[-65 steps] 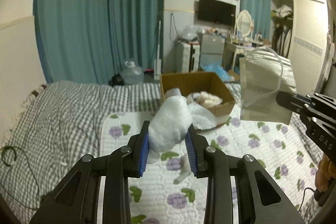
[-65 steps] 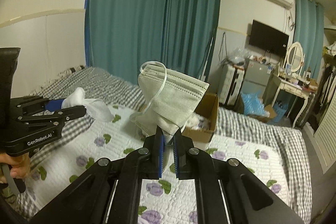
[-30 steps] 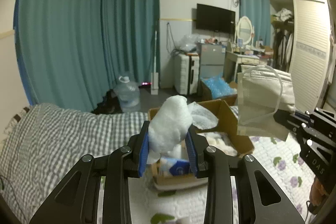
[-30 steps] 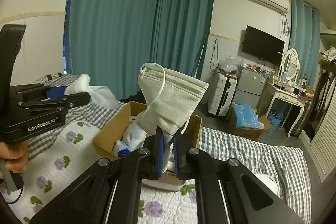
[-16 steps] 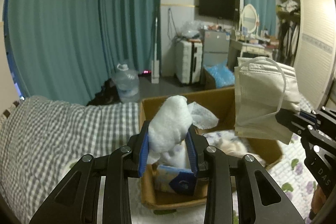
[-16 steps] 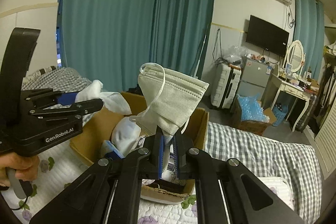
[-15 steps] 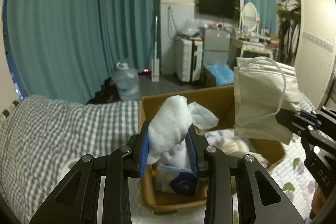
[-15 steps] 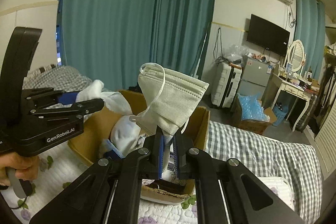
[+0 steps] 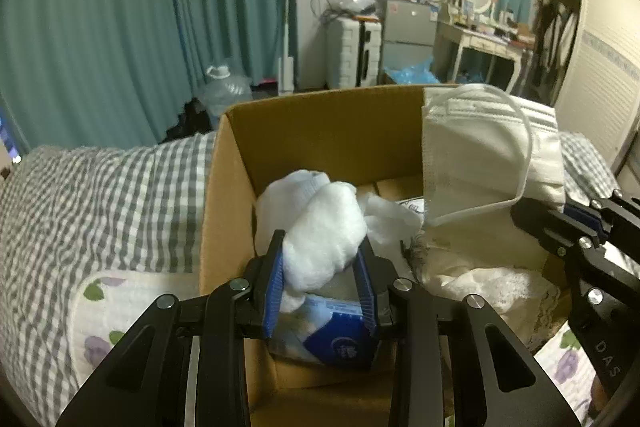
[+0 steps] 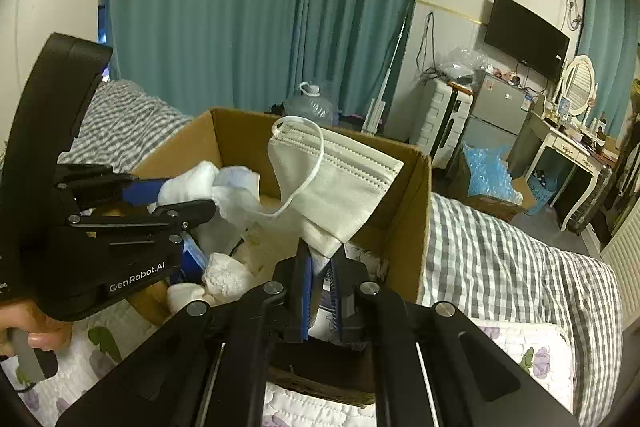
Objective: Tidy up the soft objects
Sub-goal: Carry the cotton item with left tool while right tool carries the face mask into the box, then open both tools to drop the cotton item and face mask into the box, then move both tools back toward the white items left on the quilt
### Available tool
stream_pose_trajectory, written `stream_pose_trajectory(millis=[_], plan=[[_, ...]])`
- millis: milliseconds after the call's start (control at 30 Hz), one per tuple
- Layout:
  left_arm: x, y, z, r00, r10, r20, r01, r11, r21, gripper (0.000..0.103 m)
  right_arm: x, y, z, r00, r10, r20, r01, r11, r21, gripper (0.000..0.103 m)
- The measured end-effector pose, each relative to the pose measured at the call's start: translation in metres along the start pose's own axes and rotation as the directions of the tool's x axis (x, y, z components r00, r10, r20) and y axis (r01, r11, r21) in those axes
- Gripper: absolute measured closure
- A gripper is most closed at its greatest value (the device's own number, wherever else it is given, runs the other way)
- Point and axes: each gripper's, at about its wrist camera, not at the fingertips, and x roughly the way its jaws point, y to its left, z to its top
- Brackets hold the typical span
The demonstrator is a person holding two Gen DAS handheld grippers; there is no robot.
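While both reach over the cardboard box (image 9: 320, 131), left gripper (image 9: 320, 279) clamps a white sock (image 9: 324, 231), right gripper (image 10: 320, 291) pinches a face mask (image 10: 340, 187).

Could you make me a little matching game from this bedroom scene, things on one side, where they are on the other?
Things:
1. white face mask
2. white fluffy wad
3. cardboard box
4. water jug

Places:
A. on the floor by the teal curtain
B. clamped in the left gripper
C. resting on the bed
D. clamped in the right gripper

Pairs: 1-D, 2-B, 3-C, 4-A
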Motion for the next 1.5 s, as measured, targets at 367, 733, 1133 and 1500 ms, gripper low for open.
stream_pose_trajectory(millis=[367, 733, 1133, 1500], plan=[[-0.019, 0.0, 0.009, 1.0, 0.003, 0.027, -0.003, 1.0, -0.005, 0.064, -0.02, -0.006, 0.001, 0.999, 0.004, 0.051, -0.005, 1.0, 0.029, 0.044], [-0.079, 0.009, 0.016, 0.989, 0.034, 0.141, -0.033, 0.999, -0.014, 0.023, -0.09, -0.008, 0.013, 0.983, -0.024, 0.184, 0.012, 0.998, 0.064, 0.044], [-0.166, 0.012, 0.01, 0.964, 0.06, 0.26, -0.052, 0.998, -0.036, 0.011, -0.182, 0.009, 0.021, 0.957, -0.054, 0.285, 0.044, 0.998, 0.041, 0.025], [-0.245, 0.017, -0.005, 0.933, 0.071, 0.353, -0.052, 0.997, -0.063, 0.006, -0.26, 0.037, 0.02, 0.931, -0.042, 0.363, 0.032, 0.999, 0.033, 0.006]])
